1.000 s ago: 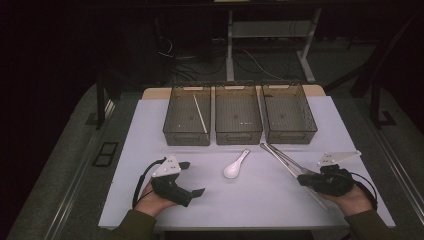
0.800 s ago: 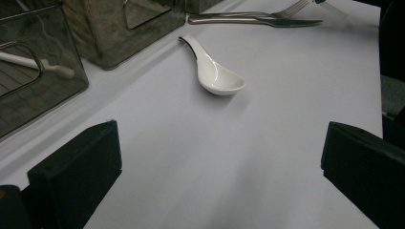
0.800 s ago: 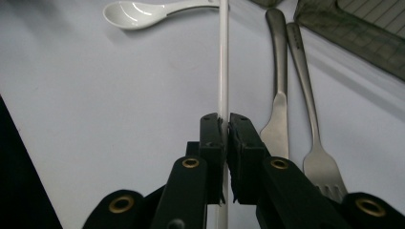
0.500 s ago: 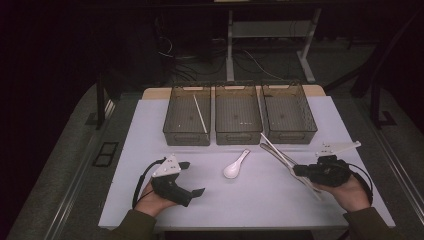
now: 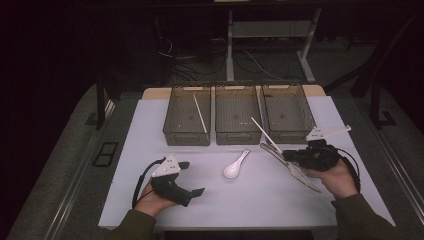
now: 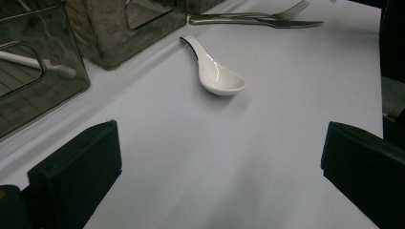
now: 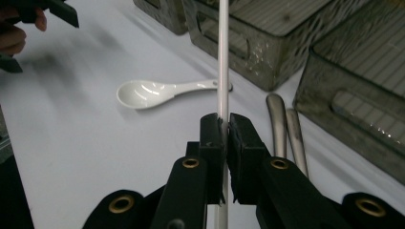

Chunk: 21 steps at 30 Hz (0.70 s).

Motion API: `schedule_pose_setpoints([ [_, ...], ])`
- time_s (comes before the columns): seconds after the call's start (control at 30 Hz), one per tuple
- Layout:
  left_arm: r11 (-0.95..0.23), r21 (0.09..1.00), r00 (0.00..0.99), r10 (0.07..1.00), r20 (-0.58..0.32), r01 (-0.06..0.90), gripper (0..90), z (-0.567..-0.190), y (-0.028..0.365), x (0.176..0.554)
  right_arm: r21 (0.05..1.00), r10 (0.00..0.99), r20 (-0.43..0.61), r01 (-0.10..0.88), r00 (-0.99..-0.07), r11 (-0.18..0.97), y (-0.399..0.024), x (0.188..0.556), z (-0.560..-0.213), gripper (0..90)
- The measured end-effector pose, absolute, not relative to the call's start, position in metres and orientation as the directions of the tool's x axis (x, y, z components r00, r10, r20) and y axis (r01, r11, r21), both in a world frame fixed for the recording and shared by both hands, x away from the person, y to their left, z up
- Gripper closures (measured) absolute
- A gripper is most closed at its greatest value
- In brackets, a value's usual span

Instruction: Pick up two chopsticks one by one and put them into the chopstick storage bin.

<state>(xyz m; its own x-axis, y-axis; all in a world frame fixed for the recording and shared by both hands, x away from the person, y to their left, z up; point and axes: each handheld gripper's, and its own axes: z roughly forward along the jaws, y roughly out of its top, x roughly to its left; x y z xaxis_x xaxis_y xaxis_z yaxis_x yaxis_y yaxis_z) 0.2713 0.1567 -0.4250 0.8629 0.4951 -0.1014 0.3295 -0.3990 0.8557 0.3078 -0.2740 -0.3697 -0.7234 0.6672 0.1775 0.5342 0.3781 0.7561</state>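
Lifted off the table, white chopstick stands clenched between right tongs.

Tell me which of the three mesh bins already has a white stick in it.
The left bin, as the high view shows it: a white chopstick lies slanted inside. The middle bin and right bin look empty; the right gripper holds the other chopstick.

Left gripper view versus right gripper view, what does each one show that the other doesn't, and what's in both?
Left gripper view alone: the left hand-held gripper with jaws wide apart over bare table, and a white stick lying inside a bin.

Right gripper view alone: the right hand-held gripper shut on a white chopstick, with the person's other hand at top left.

Both: the white spoon, the metal cutlery and the mesh bins.
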Motion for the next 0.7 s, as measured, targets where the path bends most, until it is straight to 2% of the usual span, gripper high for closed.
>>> schedule_pose_setpoints([
  [0.7,-0.383,0.862,0.864,0.492,-0.113,0.331,0.0,-0.424,0.156,0.271,0.768,0.615,0.197,0.510,-0.764,0.387,-0.193,0.364,-0.345,84.8],
])
